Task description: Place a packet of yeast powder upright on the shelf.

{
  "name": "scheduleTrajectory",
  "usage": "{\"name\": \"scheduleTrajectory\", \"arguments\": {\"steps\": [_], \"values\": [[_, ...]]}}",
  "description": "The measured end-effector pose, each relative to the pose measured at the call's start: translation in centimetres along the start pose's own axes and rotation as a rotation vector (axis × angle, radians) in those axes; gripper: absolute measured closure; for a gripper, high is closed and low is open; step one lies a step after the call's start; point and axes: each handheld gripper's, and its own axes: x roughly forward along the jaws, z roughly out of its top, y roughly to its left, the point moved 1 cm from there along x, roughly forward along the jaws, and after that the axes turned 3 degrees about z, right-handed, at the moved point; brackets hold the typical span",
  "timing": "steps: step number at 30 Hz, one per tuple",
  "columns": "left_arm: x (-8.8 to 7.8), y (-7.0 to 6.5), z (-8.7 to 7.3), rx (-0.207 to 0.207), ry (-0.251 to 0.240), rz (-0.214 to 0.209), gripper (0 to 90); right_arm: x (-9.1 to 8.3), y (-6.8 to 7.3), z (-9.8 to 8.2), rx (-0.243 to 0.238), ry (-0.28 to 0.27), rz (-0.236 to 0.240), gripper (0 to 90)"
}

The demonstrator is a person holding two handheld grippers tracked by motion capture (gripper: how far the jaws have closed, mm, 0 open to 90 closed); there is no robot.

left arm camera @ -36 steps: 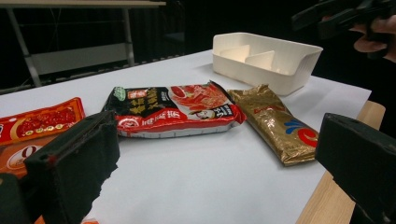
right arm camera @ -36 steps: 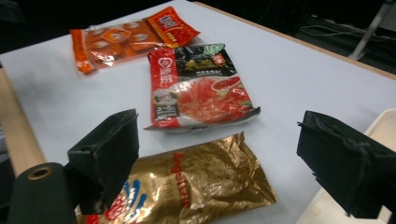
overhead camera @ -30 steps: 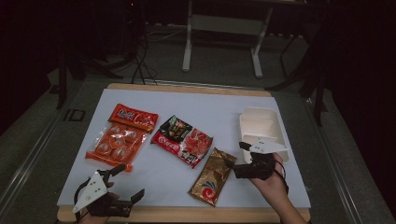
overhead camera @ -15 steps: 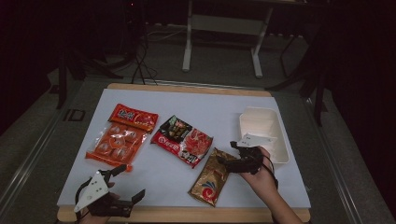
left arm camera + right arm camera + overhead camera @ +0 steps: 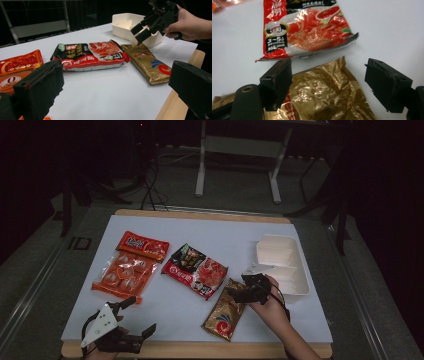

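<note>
A gold snack packet [image 5: 225, 312] [image 5: 147, 62] [image 5: 324, 95] lies flat on the white board near the front. My right gripper [image 5: 231, 292] [image 5: 140, 31] [image 5: 329, 75] hovers just over its far end, pointing down and to the left. Its jaws are open and have just been closing a little; the packet's crinkled end lies between and below them, unpressed. A red-and-black noodle packet [image 5: 196, 270] [image 5: 92, 55] [image 5: 304, 30] lies just beyond. My left gripper [image 5: 140, 316] [image 5: 115, 85] rests open at the front left edge, holding nothing.
A white lidded food box [image 5: 300, 287] [image 5: 117, 22] stands open at the right, close behind my right hand. A red packet [image 5: 142, 245] and an orange multi-pack [image 5: 120, 275] lie at the left. The white board [image 5: 170, 312] ends at a wooden table edge in front.
My right gripper has moved left and down from beside the white box to the gold packet's far end. My left gripper has stayed where it was.
</note>
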Motion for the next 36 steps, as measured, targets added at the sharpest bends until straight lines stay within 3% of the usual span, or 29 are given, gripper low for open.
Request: {"name": "scheduleTrajectory", "arguments": {"steps": [7,16,24,28,31,35,36], "values": [[0.0,-0.1,0.0,0.006,0.004,-0.001,0.6,1.0,-0.2,0.3,-0.007,0.041,-0.073,23.4],[0.1,-0.1,0.0,0.010,0.010,-0.005,0.6,2.7,-0.7,0.3,0.072,0.130,-0.056,20.9],[0.2,-0.2,-0.1,0.010,0.014,-0.009,0.6,4.5,-1.3,0.2,0.152,0.249,-0.047,17.4],[0.2,-0.2,-0.1,0.014,0.018,-0.008,0.6,5.0,-1.2,0.1,0.151,0.290,-0.039,19.2],[0.2,-0.2,-0.1,0.016,0.022,-0.009,0.5,4.9,-1.2,0.1,0.147,0.290,-0.022,25.4],[0.3,-0.2,-0.1,0.017,0.026,-0.009,0.6,4.7,-1.0,0.0,0.127,0.270,-0.023,43.6],[0.4,-0.2,-0.1,0.020,0.028,-0.009,0.6,4.6,-0.9,0.0,0.115,0.260,-0.018,52.0]]}}
